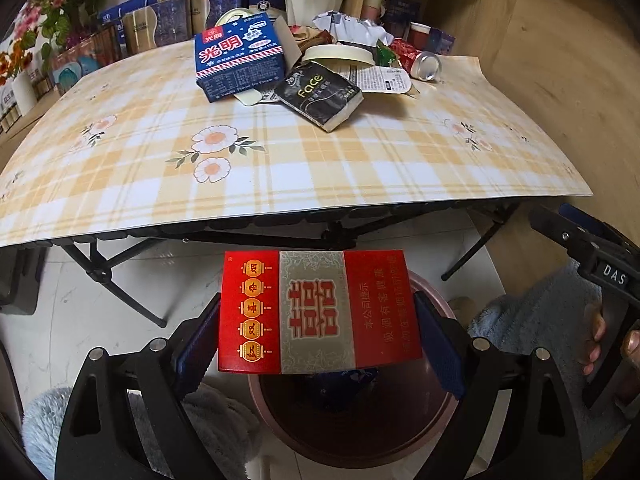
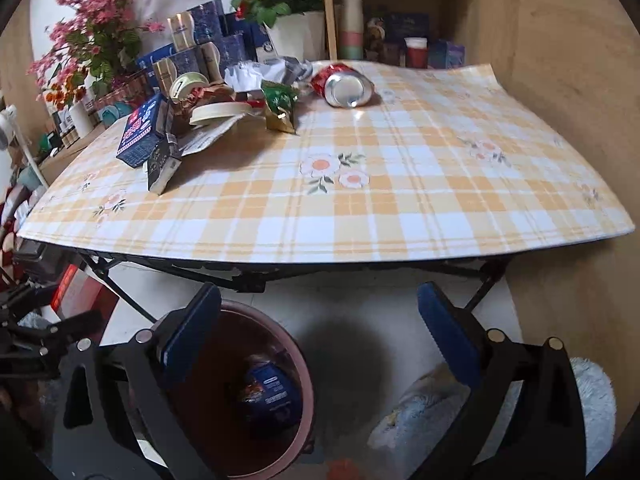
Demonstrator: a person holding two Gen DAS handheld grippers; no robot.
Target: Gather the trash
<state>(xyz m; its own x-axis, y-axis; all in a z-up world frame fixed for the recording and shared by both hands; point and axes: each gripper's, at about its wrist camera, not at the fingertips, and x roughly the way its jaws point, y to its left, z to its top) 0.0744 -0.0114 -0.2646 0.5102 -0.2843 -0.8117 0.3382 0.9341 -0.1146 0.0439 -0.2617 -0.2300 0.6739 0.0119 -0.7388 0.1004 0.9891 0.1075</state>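
A: What have the left tongs (image 1: 320, 320) got?
B: A red cigarette box (image 1: 318, 312), pinched between both blue pads and held flat above the dark bin (image 1: 280, 412) on the floor; the bin sits just in front of the counter (image 1: 280, 176).
A: And the right tongs (image 2: 320, 332)?
B: Spread wide with nothing between them; they hang over the same bin (image 2: 304, 372), where a blue packet (image 2: 268, 392) lies at the bottom.
A: What remains on the counter?
B: A heap at the far side; a blue ice-cream carton (image 1: 240, 58), a black tissue pack (image 1: 320, 96) leaning against it, a red can (image 2: 344, 84) on its side, a green wrapper (image 2: 280, 106), crumpled paper (image 2: 264, 72).
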